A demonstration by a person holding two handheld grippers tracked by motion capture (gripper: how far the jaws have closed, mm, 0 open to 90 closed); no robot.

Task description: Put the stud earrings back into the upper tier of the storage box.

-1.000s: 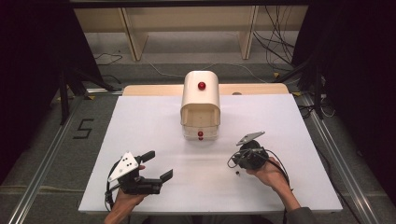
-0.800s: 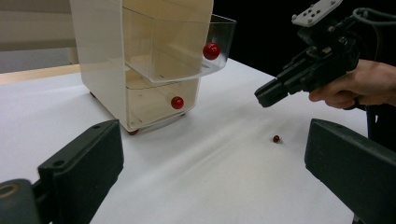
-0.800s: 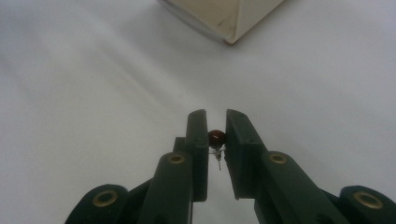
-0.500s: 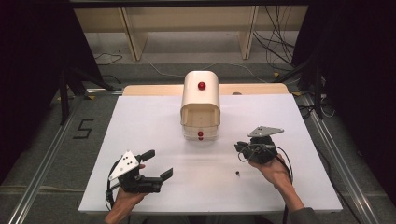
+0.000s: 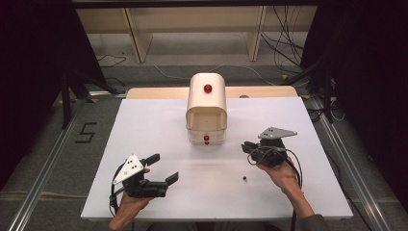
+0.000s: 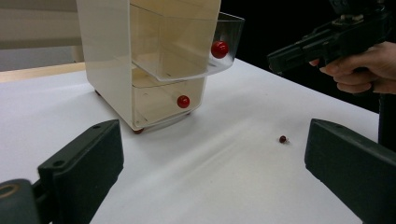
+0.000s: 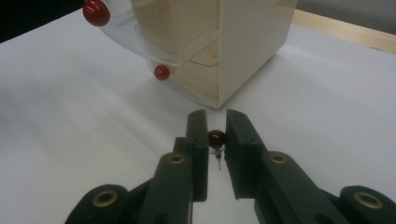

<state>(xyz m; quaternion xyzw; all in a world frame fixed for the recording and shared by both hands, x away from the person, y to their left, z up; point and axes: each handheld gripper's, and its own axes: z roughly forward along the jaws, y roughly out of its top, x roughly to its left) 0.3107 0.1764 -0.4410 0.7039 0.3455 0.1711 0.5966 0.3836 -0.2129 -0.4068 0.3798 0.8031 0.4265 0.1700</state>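
Right gripper (image 7: pixel 215 140) lifted — pin (image 7: pixel 216 138) clamped.

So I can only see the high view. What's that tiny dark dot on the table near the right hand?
Observer: It's a loose bead, small and dark red, lying on the white table.
Operator: Is the right gripper holding anything?
Observer: Yes. The right gripper has its jaws shut on a second bead, red with a thin pin hanging below it.
Operator: And is anything open?
Observer: The cabinet is. Its clear top drawer sticks out past the lower drawer, with its red knob at the front.
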